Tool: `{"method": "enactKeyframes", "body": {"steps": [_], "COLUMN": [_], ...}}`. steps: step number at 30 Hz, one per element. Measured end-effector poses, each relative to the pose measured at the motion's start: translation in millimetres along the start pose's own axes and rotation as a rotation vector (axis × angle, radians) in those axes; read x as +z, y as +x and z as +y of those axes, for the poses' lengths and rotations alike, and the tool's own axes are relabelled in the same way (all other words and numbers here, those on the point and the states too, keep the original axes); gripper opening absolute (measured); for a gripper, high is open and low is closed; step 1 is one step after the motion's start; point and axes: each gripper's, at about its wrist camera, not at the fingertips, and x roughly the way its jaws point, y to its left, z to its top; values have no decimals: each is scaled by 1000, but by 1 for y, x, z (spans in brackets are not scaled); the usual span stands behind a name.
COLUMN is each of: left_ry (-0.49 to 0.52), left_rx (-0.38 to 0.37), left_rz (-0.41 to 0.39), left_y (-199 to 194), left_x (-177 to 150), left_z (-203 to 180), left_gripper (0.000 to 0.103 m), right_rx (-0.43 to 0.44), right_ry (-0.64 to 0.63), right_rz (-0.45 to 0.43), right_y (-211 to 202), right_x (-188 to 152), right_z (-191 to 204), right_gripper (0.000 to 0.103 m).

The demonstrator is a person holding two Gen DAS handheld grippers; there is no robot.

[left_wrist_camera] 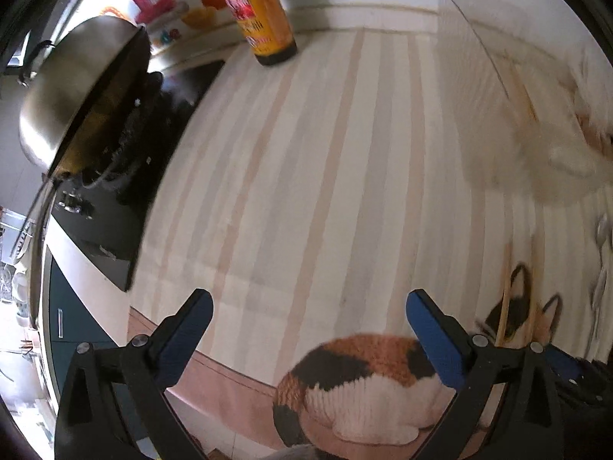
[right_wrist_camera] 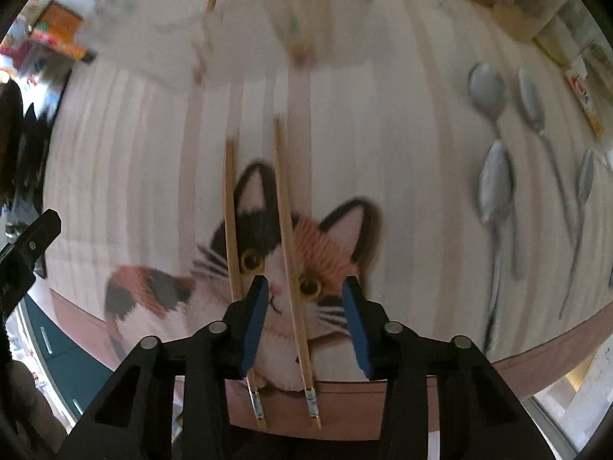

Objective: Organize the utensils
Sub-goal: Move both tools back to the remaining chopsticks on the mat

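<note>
- Left wrist view: left hand-held gripper (left_wrist_camera: 308, 329) spread wide, blue pads (left_wrist_camera: 433, 339) well apart, nothing between them.
- Pointing steeply down at a striped cloth (left_wrist_camera: 306, 161) covering the desk.
- Printed cat body (left_wrist_camera: 364, 379) on the cloth near its front edge, partly behind the right-side pad.
- Orange bottle (left_wrist_camera: 264, 19) standing upright at the far edge of the cloth.
- Steel wok (left_wrist_camera: 76, 92) on a black stove (left_wrist_camera: 126, 199) at the left, beside the cloth.
- Chopsticks (left_wrist_camera: 505, 299) lying across the cat's face at the lower right; spoons (left_wrist_camera: 601, 268) blurred at the far right edge.
- Pale, blurred shape at the upper right, too smeared to tell.

- Right wrist view: right hand-held gripper (right_wrist_camera: 306, 326) partly spread, gripping nothing, pointing straight down over the cat face (right_wrist_camera: 329, 260).
- Two chopsticks (right_wrist_camera: 285, 230) lying roughly parallel on the cloth (right_wrist_camera: 134, 153), decorated ends toward the front edge.
- One chopstick between the pads (right_wrist_camera: 253, 329) without touching either, the other passing behind the left-side pad.
- Several metal spoons (right_wrist_camera: 494, 188) lying on the cloth at the right, well apart from the chopsticks, bowls pointing away.
- More chopsticks (right_wrist_camera: 207, 19) and pale objects blurred at the top.
- Tip of the left hand-held gripper (right_wrist_camera: 38, 234) at the left edge.
</note>
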Motion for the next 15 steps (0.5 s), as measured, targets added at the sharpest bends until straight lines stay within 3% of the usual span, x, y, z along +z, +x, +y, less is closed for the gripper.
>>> {"method": "enactKeyframes", "body": {"steps": [2, 6, 15], "left_ry": [13, 62, 233], "left_rx": [-13, -63, -267], "left_rz": [17, 38, 143], "left_y": [4, 6, 9], "left_x": [-6, -14, -34], "left_z": [-6, -26, -100], "left_gripper": [103, 103, 99], "right_rx": [-30, -43, -106], "right_ry": [-17, 4, 119], "right_rz": [-17, -24, -19], "right_y": [0, -2, -17], "right_x": [-5, -11, -28], "right_z": [0, -14, -85], "right_gripper": [31, 7, 7]}}
